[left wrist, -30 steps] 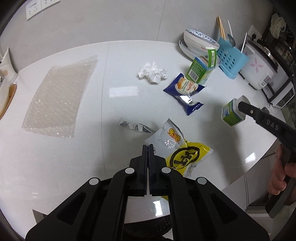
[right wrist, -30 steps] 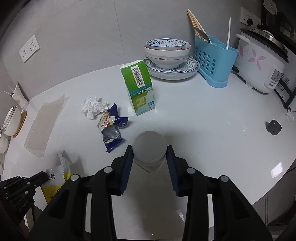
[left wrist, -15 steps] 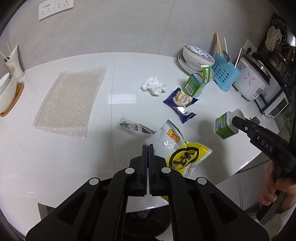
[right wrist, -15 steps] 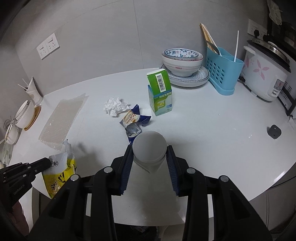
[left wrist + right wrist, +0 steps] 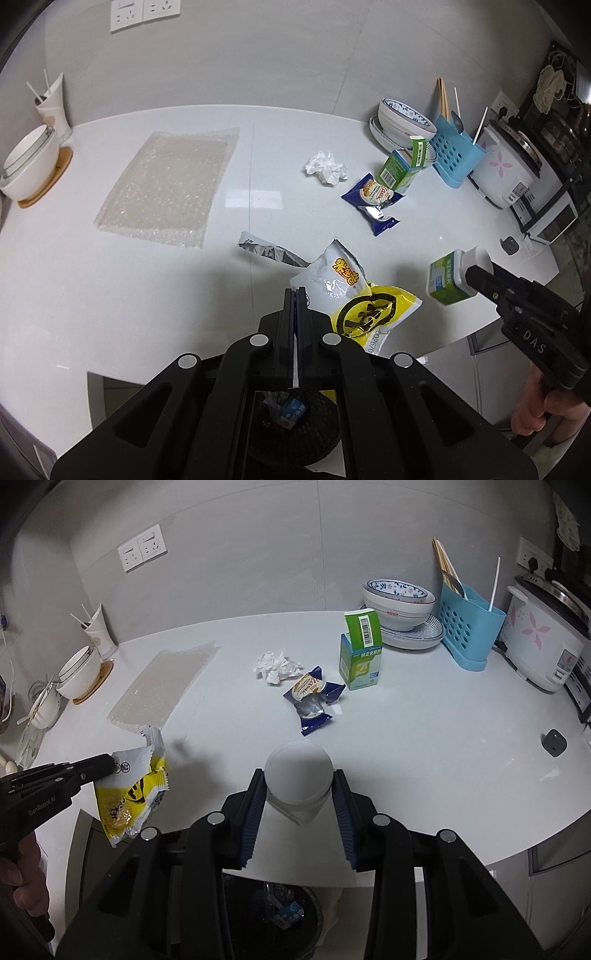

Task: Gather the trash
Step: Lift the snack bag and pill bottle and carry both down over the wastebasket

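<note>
Yellow snack wrapper (image 5: 129, 794) dangles clamped in the left gripper (image 5: 295, 295), fingers pressed together on its edge. The right gripper (image 5: 299, 797) has its fingers clamped on a small bottle (image 5: 297, 781) (green label), both above the bin (image 5: 288, 915) below the white surface (image 5: 424, 738).

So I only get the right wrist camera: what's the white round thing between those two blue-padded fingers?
Observer: The left wrist camera shows it side-on. It's the cap of a small bottle with a green-and-white label, clamped in the right gripper.
Operator: Does the yellow packet in the left gripper hide any rubbish from me?
Observer: Yes. A torn silver wrapper lies on the table, between that packet and the bubble wrap.
</note>
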Demonstrator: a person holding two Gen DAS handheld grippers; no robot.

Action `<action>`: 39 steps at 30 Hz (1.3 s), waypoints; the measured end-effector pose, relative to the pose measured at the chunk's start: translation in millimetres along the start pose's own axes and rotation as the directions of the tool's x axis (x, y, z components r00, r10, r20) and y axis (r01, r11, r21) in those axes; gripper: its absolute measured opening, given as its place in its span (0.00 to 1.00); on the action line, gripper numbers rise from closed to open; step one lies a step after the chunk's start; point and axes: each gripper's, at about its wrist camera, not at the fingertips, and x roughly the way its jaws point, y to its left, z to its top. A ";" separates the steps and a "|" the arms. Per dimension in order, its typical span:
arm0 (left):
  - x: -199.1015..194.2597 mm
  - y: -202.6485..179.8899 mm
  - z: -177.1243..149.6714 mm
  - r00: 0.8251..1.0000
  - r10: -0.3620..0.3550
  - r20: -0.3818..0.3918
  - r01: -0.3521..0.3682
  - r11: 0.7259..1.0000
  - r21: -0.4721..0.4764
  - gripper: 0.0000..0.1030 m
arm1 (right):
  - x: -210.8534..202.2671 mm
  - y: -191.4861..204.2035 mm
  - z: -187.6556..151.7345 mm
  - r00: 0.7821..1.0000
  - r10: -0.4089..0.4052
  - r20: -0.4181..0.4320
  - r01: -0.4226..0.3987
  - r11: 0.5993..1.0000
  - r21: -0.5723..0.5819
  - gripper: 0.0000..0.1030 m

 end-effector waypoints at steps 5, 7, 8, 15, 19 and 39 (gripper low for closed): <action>-9.5 4.4 -19.2 1.000 0.007 -0.004 -0.007 1.000 -0.019 0.00 | -7.4 6.4 -18.8 1.000 0.024 -0.011 -0.024 1.000 -0.013 0.34; -13.5 6.3 -27.8 1.000 0.008 -0.005 -0.008 1.000 -0.028 0.00 | -11.1 8.2 -25.1 0.999 0.032 -0.014 -0.032 0.999 -0.017 0.34; -15.5 7.3 -31.5 1.000 0.011 -0.005 -0.011 0.999 -0.030 0.00 | -13.4 9.3 -28.5 0.999 0.037 -0.015 -0.037 0.999 -0.021 0.34; -28.6 8.7 -62.7 1.000 0.019 -0.010 -0.020 0.999 -0.035 0.00 | -28.6 14.2 -50.7 0.998 0.065 -0.022 -0.066 0.997 -0.038 0.34; -31.6 10.7 -84.1 1.000 0.016 -0.025 -0.017 0.999 -0.042 0.00 | -34.6 18.7 -69.7 0.996 0.081 -0.038 -0.083 0.996 -0.043 0.34; 5.2 21.4 -169.7 0.993 0.039 -0.112 -0.048 0.995 -0.082 0.00 | -9.2 28.8 -159.4 0.977 0.139 -0.160 -0.155 0.984 -0.091 0.34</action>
